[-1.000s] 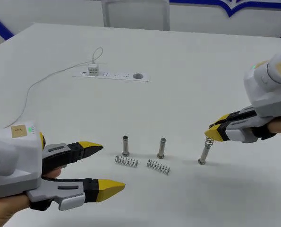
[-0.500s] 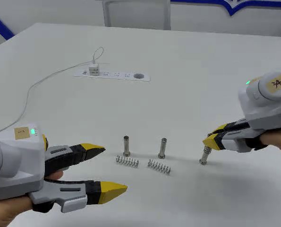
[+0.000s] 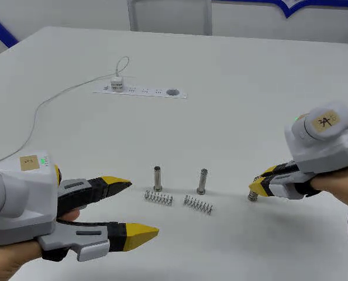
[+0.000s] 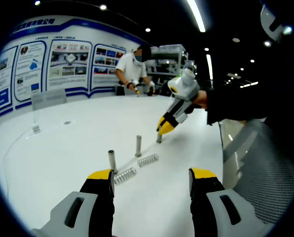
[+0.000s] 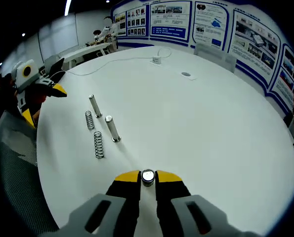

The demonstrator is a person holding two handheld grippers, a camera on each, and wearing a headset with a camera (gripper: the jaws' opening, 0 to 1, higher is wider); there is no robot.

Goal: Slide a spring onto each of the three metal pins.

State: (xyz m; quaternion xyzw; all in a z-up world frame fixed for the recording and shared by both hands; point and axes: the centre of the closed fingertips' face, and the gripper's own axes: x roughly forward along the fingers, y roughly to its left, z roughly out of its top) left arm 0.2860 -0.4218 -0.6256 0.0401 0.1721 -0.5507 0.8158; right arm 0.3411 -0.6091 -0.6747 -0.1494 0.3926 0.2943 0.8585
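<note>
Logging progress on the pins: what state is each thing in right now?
Left claw: open, holding nothing.
Right claw: shut on the right pin.
Right pin: upright, gripped; whether a spring is on it can't be told.
Left pin: upright, bare.
Middle pin: upright, bare.
Left spring: lying loose by the left pin.
Middle spring: lying loose by the middle pin.
Charger: plugged into the power strip.

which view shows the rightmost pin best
The right gripper view: the rightmost pin is seen close up and end-on, its round top between the yellow tips of the right hand-held gripper. In the head view its base peeks out below those tips. In the left gripper view it is small, far and partly covered.
</note>
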